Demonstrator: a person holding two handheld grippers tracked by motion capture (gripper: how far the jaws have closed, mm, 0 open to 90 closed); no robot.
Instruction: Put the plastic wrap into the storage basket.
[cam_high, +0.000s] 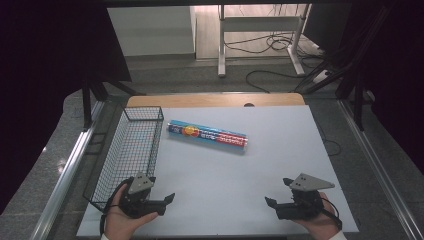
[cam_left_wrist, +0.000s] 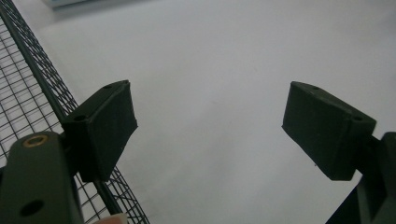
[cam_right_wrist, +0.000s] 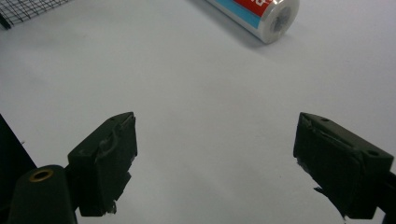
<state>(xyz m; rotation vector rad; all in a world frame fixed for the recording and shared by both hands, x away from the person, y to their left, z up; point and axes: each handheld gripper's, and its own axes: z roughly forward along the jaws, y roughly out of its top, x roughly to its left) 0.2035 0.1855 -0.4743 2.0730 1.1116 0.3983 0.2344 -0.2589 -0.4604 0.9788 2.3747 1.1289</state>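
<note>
White table (cam_high: 280, 200): wire basket (cam_high: 131, 150), foil-wrapped tube (cam_high: 207, 136).

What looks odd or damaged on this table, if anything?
Only small things. The blue and red tube lies on its side, slanted across the white table, outside the empty wire basket. The right gripper has scuffed, frayed pads. Nothing is spilled.

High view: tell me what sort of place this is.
Probably a lab or workshop set up for recording. A white table holds only a wire basket and a foil-wrapped roll, cables trail across the floor, and dark curtains hang alongside.
</note>
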